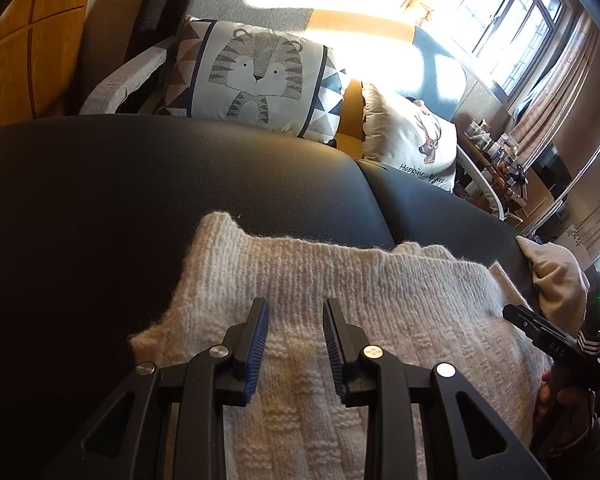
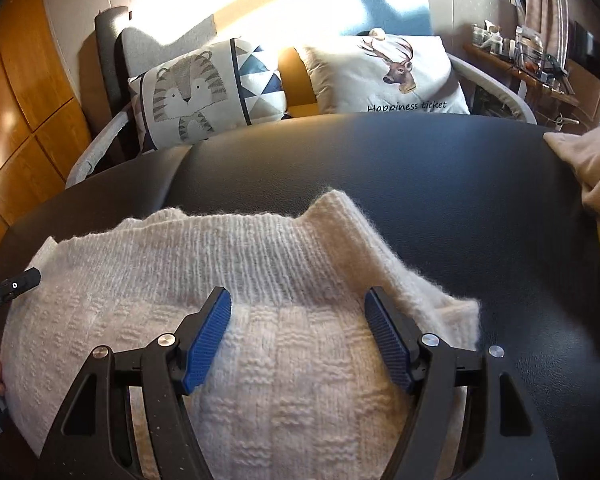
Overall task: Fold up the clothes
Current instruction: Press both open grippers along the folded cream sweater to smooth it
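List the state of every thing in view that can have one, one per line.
left gripper: open, over the sweater, holding nothing
right gripper: open wide, over the sweater, holding nothing
white knit sweater: lying on the black surface, partly folded, ribbed edge away from the cameras
beige cloth: bunched at the surface's right edge
tiger cushion: propped upright
deer cushion: propped upright

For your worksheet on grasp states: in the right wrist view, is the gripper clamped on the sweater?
No: the right gripper stands open above the sweater, nothing pinched.
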`<state>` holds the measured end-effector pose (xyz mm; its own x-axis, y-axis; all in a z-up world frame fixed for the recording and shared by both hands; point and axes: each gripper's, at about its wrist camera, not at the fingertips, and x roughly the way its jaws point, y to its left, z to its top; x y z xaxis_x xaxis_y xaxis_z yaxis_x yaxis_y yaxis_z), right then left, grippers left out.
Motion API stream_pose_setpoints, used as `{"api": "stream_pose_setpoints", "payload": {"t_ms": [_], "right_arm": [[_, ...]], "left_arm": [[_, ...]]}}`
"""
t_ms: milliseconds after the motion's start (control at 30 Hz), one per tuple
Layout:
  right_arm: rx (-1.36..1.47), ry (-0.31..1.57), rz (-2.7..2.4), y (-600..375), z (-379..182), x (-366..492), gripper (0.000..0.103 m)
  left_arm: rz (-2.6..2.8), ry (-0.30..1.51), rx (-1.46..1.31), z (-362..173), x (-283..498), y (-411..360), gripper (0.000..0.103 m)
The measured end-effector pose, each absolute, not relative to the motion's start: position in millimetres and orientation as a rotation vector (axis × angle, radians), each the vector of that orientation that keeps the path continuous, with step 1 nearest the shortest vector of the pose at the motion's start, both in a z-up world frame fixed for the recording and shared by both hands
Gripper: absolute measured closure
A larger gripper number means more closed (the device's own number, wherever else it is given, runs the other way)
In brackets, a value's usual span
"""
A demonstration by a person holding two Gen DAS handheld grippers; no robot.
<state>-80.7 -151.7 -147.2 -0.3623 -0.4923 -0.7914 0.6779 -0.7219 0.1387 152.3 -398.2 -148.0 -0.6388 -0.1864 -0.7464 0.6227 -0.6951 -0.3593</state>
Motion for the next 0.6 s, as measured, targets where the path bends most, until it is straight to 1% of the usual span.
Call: {"api": "stream_pose_setpoints", "payload": {"t_ms": [100,167,267,600], "right_arm": [[1.150,0.293,-2.091,-151,-154,-84,0.030],[1.143,0.308,-2.084,-153,-157,-85,0.026],[1.136,0.311,-2.076,-154,-159,-85,0.023],[1.115,0.277,-2.070,-148,-160,-84,0.023]], "left_arm": [[-2.322,0.844,0.999,-156,148,-397,0.074],[-2.324,0.850,0.996,-161,149,-397,0.074],[-2.332,0.872,0.980,-164,151,-399,0.074],[-2.340,0.837,0.977,-165,153,-395,0.074]]}}
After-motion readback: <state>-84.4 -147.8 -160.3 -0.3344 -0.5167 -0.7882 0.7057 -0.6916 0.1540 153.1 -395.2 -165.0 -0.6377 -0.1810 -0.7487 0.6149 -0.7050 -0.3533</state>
